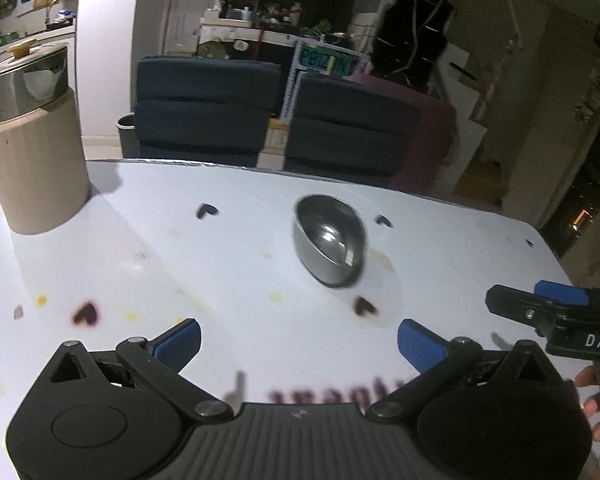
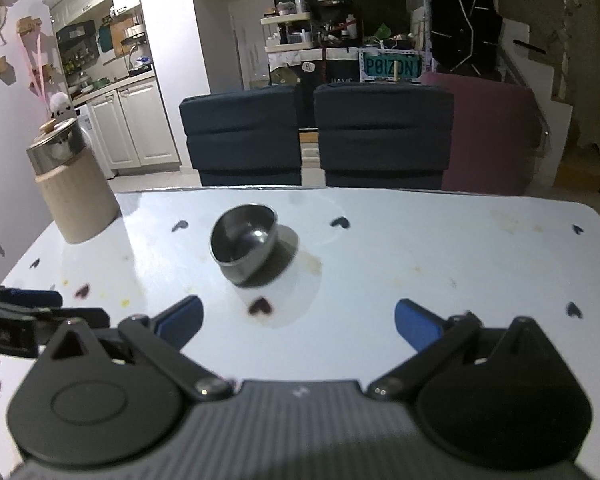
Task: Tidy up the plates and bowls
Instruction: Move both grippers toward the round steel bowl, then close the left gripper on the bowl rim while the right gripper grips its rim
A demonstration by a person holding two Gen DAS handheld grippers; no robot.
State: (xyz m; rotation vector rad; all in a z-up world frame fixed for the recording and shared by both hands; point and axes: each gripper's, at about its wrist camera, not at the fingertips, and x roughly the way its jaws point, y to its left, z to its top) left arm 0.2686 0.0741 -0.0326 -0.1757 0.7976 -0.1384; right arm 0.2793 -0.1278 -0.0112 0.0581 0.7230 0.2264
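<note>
Left gripper (image 1: 298, 340): blue pads spread wide, nothing between them, hovering low over the near part of the table
Right gripper (image 2: 299, 322): likewise splayed wide and empty, just beside the left one, aimed across the table toward the bowl
Canister (image 1: 32, 136): far left corner of the table, beige body with steel lid and pale knob, upright, well apart from everything else
Table (image 1: 180, 264): white top, dark heart marks and small yellowish stains scattered across it
Bowl (image 2: 244, 242): small steel bowl, upright, open side up, alone near the middle of the table, ahead of both grippers and touching neither; empty as far as can be seen
Plates: none visible in either view
Chairs (image 2: 242, 132): two dark ones pushed against the far edge, behind the bowl
Handling, as a judgement: probably light, rigid, not fragile; polished metal likely slick and apt to skate on the smooth top if nudged
Where to grip: over the rim, one pad inside the wall and one outside, near side for the shortest reach; pinching across the whole bowl looks less secure on the curved wall
</note>
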